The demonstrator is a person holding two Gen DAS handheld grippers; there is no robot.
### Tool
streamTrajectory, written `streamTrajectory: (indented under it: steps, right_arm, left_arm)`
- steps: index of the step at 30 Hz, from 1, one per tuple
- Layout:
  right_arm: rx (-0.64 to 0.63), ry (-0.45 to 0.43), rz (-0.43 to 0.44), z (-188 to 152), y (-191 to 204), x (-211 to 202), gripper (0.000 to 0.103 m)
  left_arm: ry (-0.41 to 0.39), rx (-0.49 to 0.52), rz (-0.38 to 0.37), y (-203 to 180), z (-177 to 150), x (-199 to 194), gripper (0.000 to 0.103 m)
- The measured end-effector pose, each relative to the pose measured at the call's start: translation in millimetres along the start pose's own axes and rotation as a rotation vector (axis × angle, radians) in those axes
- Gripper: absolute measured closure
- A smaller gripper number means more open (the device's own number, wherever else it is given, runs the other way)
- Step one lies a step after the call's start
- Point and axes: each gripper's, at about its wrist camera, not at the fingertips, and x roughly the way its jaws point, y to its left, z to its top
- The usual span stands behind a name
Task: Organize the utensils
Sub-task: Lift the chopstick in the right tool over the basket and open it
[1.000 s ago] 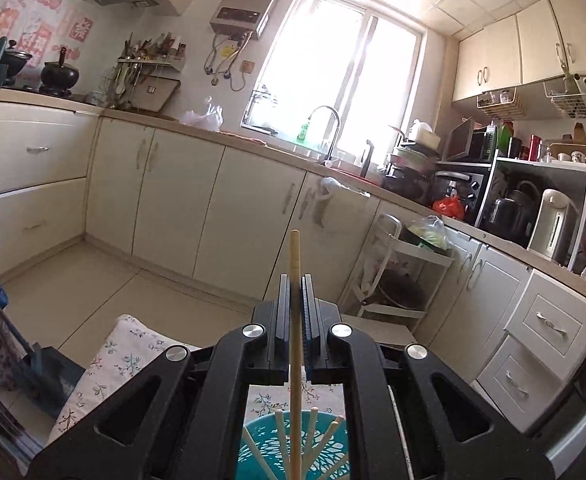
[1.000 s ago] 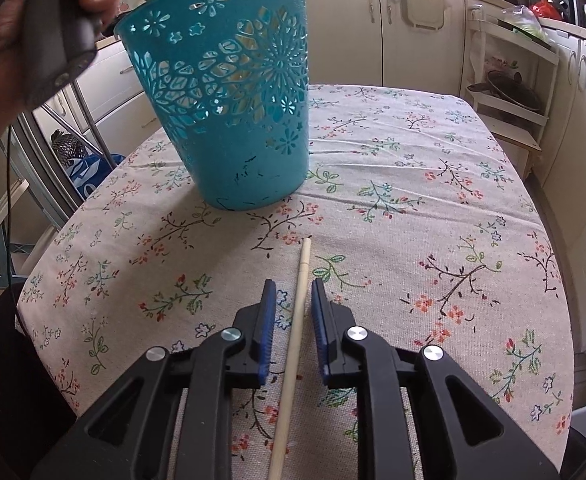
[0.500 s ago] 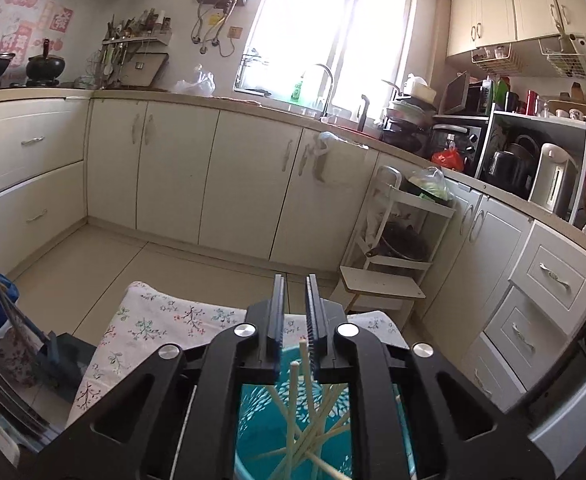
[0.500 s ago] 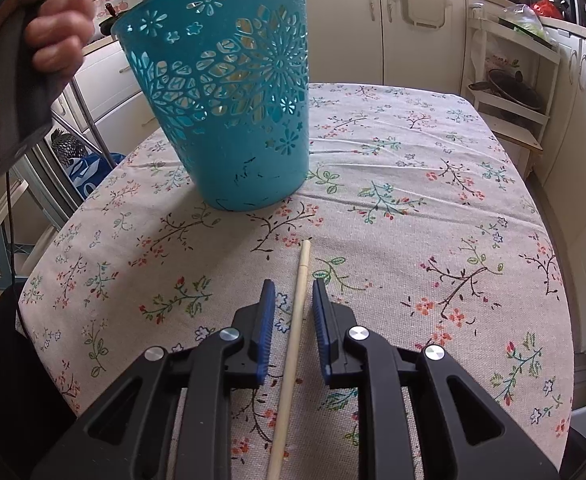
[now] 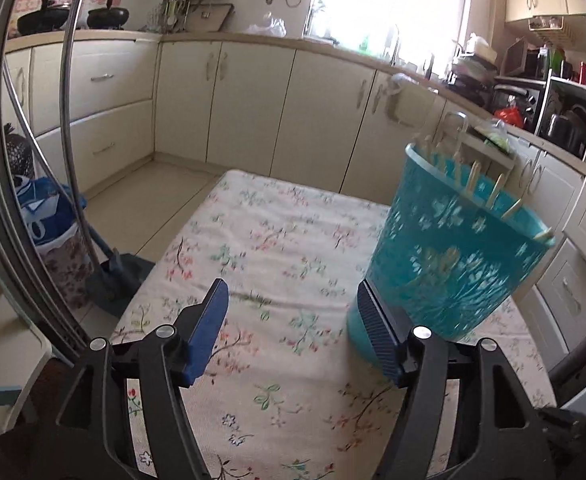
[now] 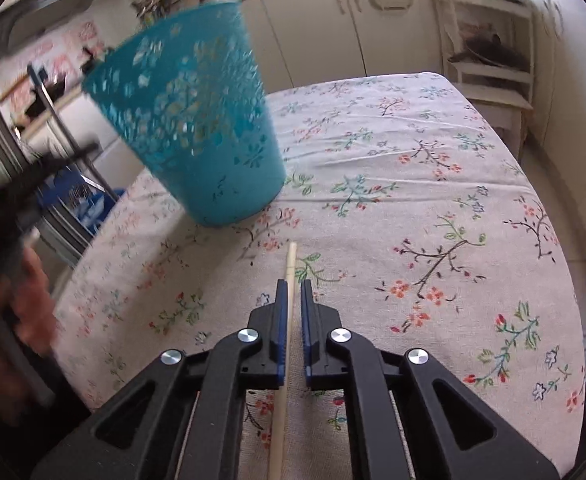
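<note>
Teal basket (image 5: 449, 264) beside wide-spread left hand-held gripper (image 5: 293, 320); right hand-held gripper (image 6: 291, 320) narrowly straddling chopstick (image 6: 289, 276), grip uncertain.

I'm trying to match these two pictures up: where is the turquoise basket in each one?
Left wrist view: the turquoise basket stands at the right, chopsticks poking above its rim.
Right wrist view: the basket is upper left, blurred and looking tilted.
Shared landmark: the floral tablecloth under it.

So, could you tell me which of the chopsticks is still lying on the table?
The single chopstick between the right gripper fingers lies flat on the floral tablecloth; the others stand inside the teal basket.
</note>
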Motion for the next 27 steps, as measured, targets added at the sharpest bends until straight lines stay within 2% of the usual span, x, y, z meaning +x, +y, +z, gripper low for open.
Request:
streamTrajectory:
  steps: [3, 7, 10, 11, 12, 13, 14, 15, 17, 19, 20, 22, 25, 27]
  right_arm:
    - [0.059, -0.055, 0.065, 7.9, -4.1, -18.5, 0.096]
    - [0.104, -0.125, 0.137, 24.5, 3.0, -44.8, 0.096]
    - [0.037, -0.108, 0.104, 39.9, 20.4, -49.8, 0.096]
    - [0.007, -0.075, 0.076, 43.4, 26.1, -44.8, 0.093]
    - [-0.023, -0.046, 0.039, 43.8, 29.9, -38.6, 0.076]
    - [-0.056, -0.027, -0.009, 40.9, 33.2, -32.4, 0.067]
    - [-0.083, -0.007, -0.046, 36.3, 34.7, -25.2, 0.063]
    - [-0.098, 0.019, -0.061, 30.9, 34.3, -19.0, 0.063]
    - [-0.113, 0.07, -0.086, 21.6, 32.9, -2.9, 0.064]
    - [-0.16, 0.126, -0.142, 8.7, 33.9, 16.7, 0.078]
    - [-0.229, 0.087, -0.199, 3.2, 39.8, 18.1, 0.084]
    - [-0.29, 0.09, -0.231, -0.6, 46.7, 19.0, 0.097]
    - [-0.236, 0.06, -0.172, 7.9, 46.8, 3.4, 0.097]
    - [-0.144, -0.01, -0.035, 27.8, 47.7, -23.2, 0.097]
  left_arm:
    - [0.085, -0.052, -0.005, 14.7, -9.1, 16.4, 0.037]
    - [0.095, -0.105, -0.031, 24.7, -9.1, 19.9, 0.033]
    - [0.119, -0.122, -0.048, 29.7, -10.2, 25.4, 0.029]
    - [0.131, -0.131, -0.052, 31.4, -10.7, 27.8, 0.029]
    - [0.136, -0.136, -0.055, 31.3, -11.4, 28.3, 0.029]
    - [0.137, -0.139, -0.06, 31.0, -11.9, 28.4, 0.029]
    - [0.138, -0.14, -0.066, 31.3, -12.4, 28.7, 0.029]
    - [0.141, -0.141, -0.069, 30.8, -12.6, 28.9, 0.028]
    - [0.15, -0.142, -0.075, 30.2, -12.3, 30.3, 0.028]
    - [0.157, -0.144, -0.077, 29.8, -13.2, 31.4, 0.028]
    - [0.158, -0.144, -0.08, 29.7, -13.4, 31.6, 0.028]
    - [0.163, -0.144, -0.083, 29.8, -13.7, 32.7, 0.028]
    - [0.171, -0.146, -0.085, 29.1, -14.5, 33.9, 0.028]
    - [0.175, -0.148, -0.089, 29.0, -14.9, 35.1, 0.028]
